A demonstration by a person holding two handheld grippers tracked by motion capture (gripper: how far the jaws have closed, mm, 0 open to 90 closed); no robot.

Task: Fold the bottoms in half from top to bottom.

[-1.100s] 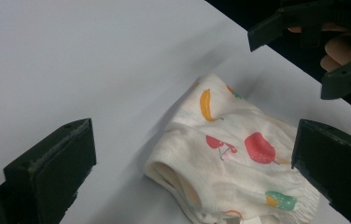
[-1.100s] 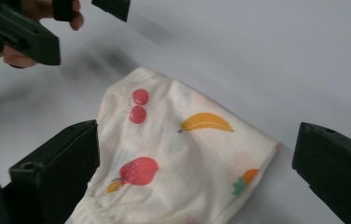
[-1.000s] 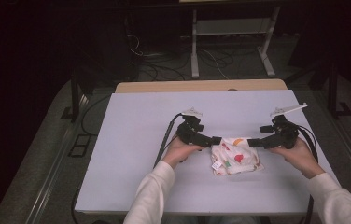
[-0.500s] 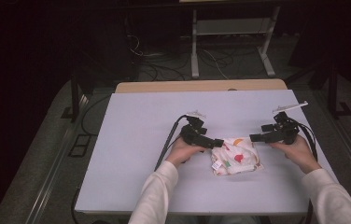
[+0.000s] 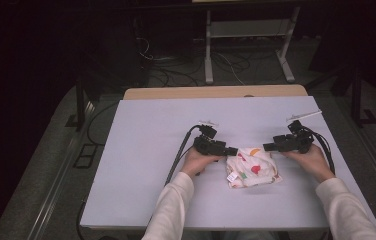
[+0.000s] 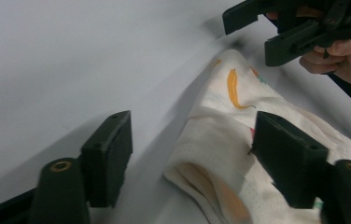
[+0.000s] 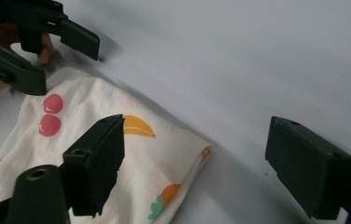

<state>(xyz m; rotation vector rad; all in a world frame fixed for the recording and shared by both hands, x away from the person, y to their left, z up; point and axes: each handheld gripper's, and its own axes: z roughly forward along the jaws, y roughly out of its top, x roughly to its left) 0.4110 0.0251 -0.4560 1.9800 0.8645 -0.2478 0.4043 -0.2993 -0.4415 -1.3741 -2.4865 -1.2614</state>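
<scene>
On the pale table (image 5: 141,165) there is one folded cloth (image 5: 252,167), white with fruit prints, and two hand-held grippers, one at each side of it. Starting at the left of the high view, the left gripper (image 5: 232,150) sits in the person's left hand (image 5: 198,161), its tips at the cloth's upper left corner; in the left gripper view its two black jaws stand wide apart with nothing clamped, the cloth's folded edge (image 6: 201,172) lying between them on the table. The cloth rests near the middle of the table, toward the person's edge, with one small tag showing at its lower left. Two red cherries (image 7: 47,114) and one yellow banana (image 7: 136,126) can be counted on it in the right gripper view. At the right, the right gripper (image 5: 266,147) is held in the right hand (image 5: 313,160), pointing at the cloth's upper right corner; its two jaws are likewise spread wide and empty, one over the cloth, the other over bare table.
</scene>
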